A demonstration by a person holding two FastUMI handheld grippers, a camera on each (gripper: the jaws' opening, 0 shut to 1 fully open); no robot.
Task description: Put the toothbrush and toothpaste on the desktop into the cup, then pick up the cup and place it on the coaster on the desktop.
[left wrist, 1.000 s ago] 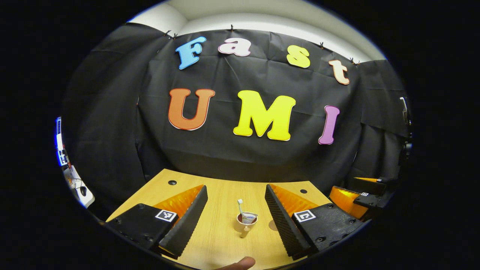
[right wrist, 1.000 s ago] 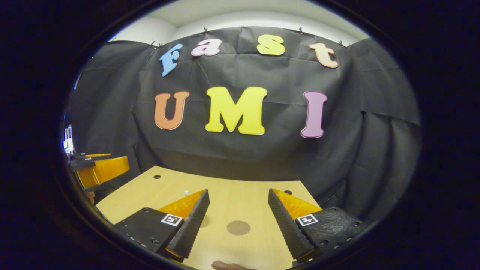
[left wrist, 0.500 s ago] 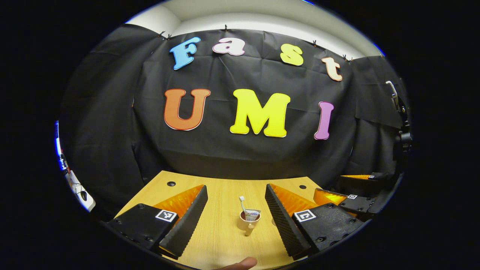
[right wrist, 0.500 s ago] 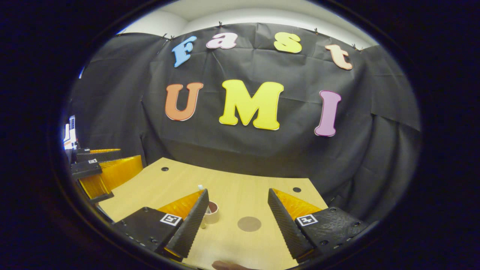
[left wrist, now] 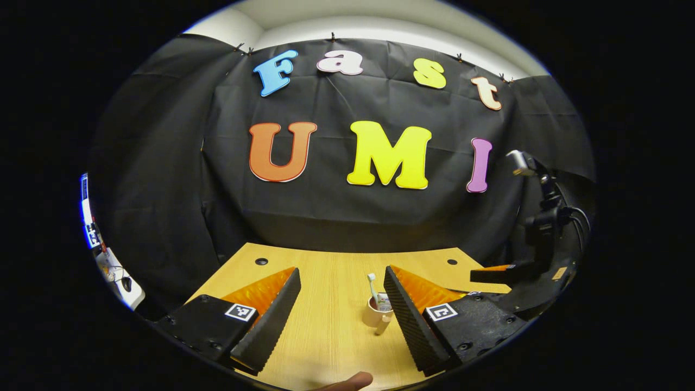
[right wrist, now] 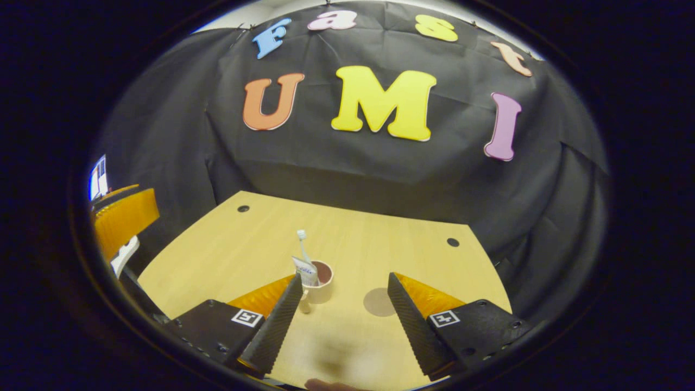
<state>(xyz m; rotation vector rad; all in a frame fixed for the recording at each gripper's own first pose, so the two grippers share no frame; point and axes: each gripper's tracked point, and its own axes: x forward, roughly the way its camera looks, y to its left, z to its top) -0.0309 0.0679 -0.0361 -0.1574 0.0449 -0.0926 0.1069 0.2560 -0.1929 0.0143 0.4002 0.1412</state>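
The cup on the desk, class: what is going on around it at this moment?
A person holds a gripper in each hand above a wooden desk. The cup stands on the desk with the toothbrush and toothpaste inside. It is beside the round coaster, not on it. The right gripper is open near the cup; the left gripper is open too. Neither holds anything.

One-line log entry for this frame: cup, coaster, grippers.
cup: on desk, toothbrush and toothpaste inside | coaster: bare, beside cup | left gripper: open | right gripper: open, above desk
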